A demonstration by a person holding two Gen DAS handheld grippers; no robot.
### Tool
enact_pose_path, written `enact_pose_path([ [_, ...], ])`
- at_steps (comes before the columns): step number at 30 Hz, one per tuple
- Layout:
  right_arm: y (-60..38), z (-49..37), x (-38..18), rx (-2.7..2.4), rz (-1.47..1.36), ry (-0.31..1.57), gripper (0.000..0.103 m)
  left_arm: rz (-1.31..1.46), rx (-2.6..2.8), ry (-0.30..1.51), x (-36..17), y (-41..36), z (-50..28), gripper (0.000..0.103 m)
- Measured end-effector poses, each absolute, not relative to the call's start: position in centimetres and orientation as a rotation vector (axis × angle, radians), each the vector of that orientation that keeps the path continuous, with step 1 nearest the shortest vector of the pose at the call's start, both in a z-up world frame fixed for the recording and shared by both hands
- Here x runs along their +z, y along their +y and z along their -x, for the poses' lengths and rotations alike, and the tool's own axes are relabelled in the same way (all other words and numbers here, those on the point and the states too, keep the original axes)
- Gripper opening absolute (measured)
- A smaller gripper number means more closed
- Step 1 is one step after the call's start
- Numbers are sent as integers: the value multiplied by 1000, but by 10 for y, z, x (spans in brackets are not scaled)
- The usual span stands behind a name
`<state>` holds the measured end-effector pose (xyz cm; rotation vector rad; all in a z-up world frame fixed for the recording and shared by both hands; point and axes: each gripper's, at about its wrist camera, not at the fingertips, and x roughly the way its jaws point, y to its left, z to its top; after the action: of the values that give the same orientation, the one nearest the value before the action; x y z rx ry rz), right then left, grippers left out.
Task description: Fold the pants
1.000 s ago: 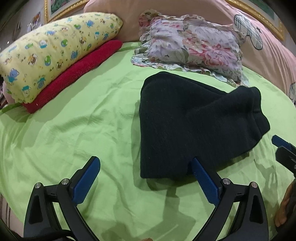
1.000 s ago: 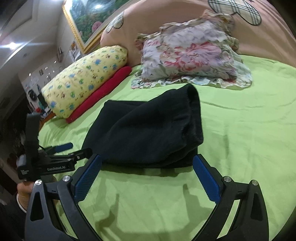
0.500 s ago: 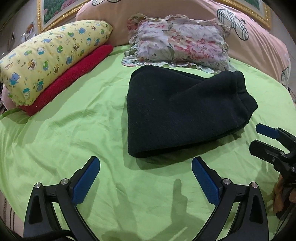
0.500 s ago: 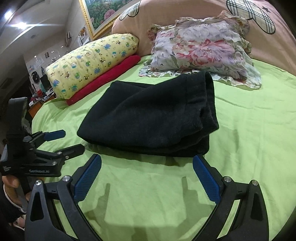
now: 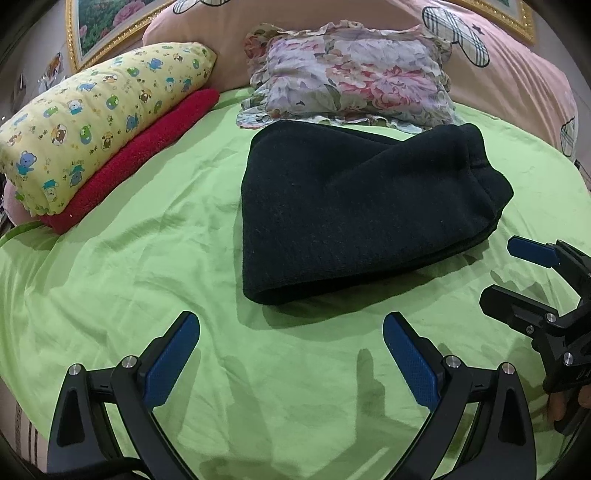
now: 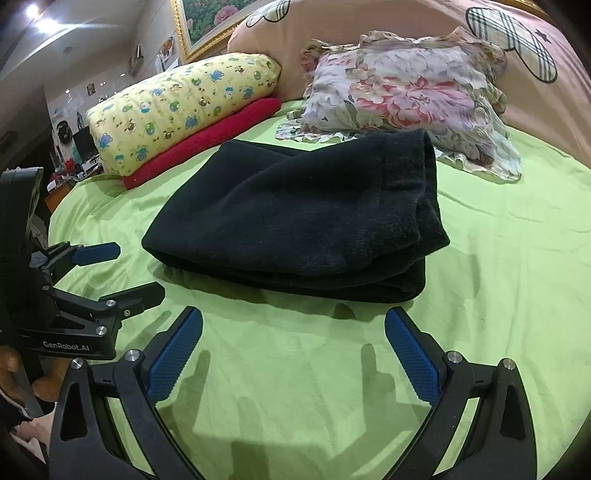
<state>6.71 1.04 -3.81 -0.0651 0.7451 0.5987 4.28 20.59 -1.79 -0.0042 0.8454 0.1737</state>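
Note:
The black pants (image 5: 354, 206) lie folded in a thick bundle on the green bedsheet (image 5: 129, 273); they also show in the right wrist view (image 6: 306, 225). My left gripper (image 5: 291, 328) is open and empty, held above the sheet short of the bundle's near edge. It also shows at the left of the right wrist view (image 6: 125, 269). My right gripper (image 6: 293, 325) is open and empty, just in front of the bundle. It also shows at the right of the left wrist view (image 5: 517, 269).
A yellow cartoon pillow (image 5: 99, 122) rests on a red towel (image 5: 144, 155) at the back left. A floral pillow (image 5: 351, 77) lies behind the pants against a pink cushion (image 5: 509, 85). A framed picture (image 6: 210, 22) hangs on the wall.
Both grippers have pulled back from the folded pants, which now lie farther ahead of the fingers. The pants have not moved. Both grippers stay open.

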Motion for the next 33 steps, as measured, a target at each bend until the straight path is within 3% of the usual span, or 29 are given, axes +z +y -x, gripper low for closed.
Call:
enact_pose_path([
  [33, 2, -71, -38, 576, 10, 748, 99, -2, 146, 835, -20, 204, -53, 100],
])
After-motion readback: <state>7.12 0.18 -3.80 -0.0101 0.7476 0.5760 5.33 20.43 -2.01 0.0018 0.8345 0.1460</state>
